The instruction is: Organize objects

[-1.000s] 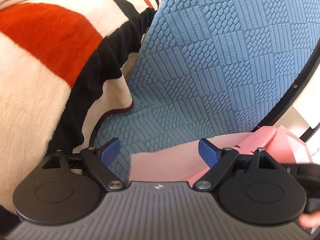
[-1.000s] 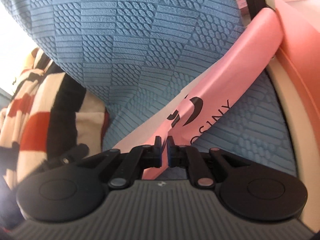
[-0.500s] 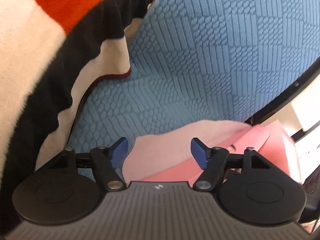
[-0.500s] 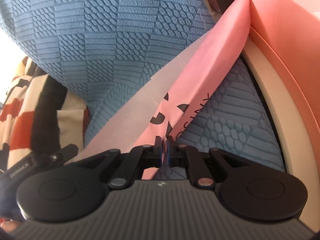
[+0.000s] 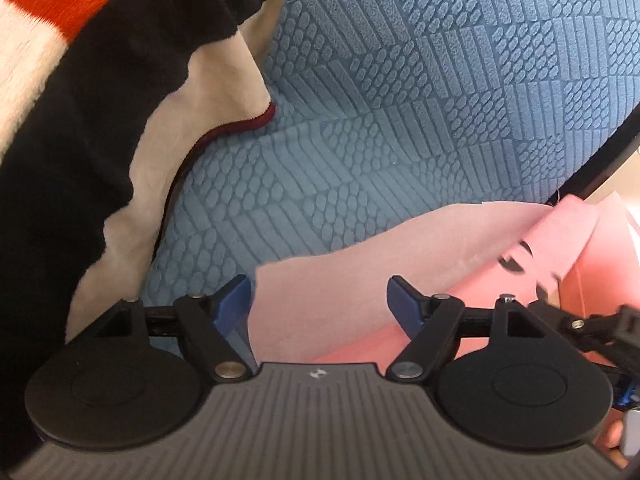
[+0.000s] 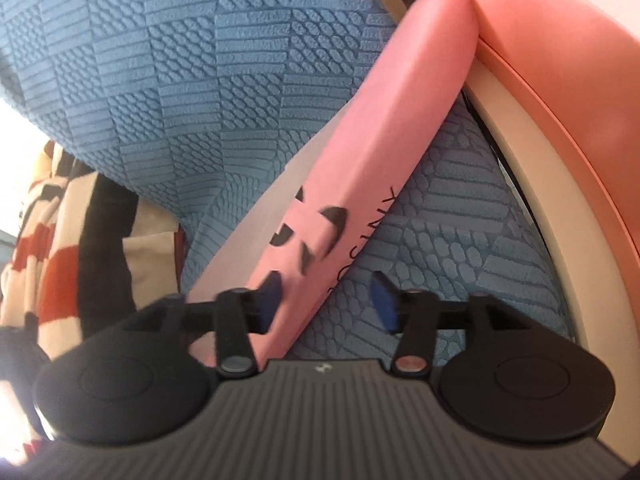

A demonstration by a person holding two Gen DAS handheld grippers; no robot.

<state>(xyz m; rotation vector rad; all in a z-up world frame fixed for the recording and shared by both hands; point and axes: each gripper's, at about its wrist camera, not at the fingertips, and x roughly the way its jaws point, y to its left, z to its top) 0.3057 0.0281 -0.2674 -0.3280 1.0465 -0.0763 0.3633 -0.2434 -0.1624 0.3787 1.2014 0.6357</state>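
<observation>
A flat pink paper bag (image 6: 360,168) with a black logo lies slanted across the blue textured cushion (image 6: 192,80). My right gripper (image 6: 326,304) is over its lower end. Its jaws are opening: the bag's edge lies beside the left pad (image 6: 270,300), and the right pad stands clear over the cushion. In the left wrist view the same pink bag (image 5: 344,288) spreads under my left gripper (image 5: 320,304). That gripper's jaws are opening, wide apart, with the bag's pale face between them and neither pad pressing it. The right gripper (image 5: 600,328) shows at the right edge.
A red, black and cream striped blanket (image 5: 80,120) is heaped on the cushion's left side. A pink box (image 6: 568,52) with a cream rim (image 6: 532,184) stands along the right. A dark frame edge (image 5: 608,156) borders the cushion (image 5: 440,100).
My right gripper was shut on the pink bag's lower end and has now spread its jaws and let it go. My left gripper has sunk closer over the bag.
</observation>
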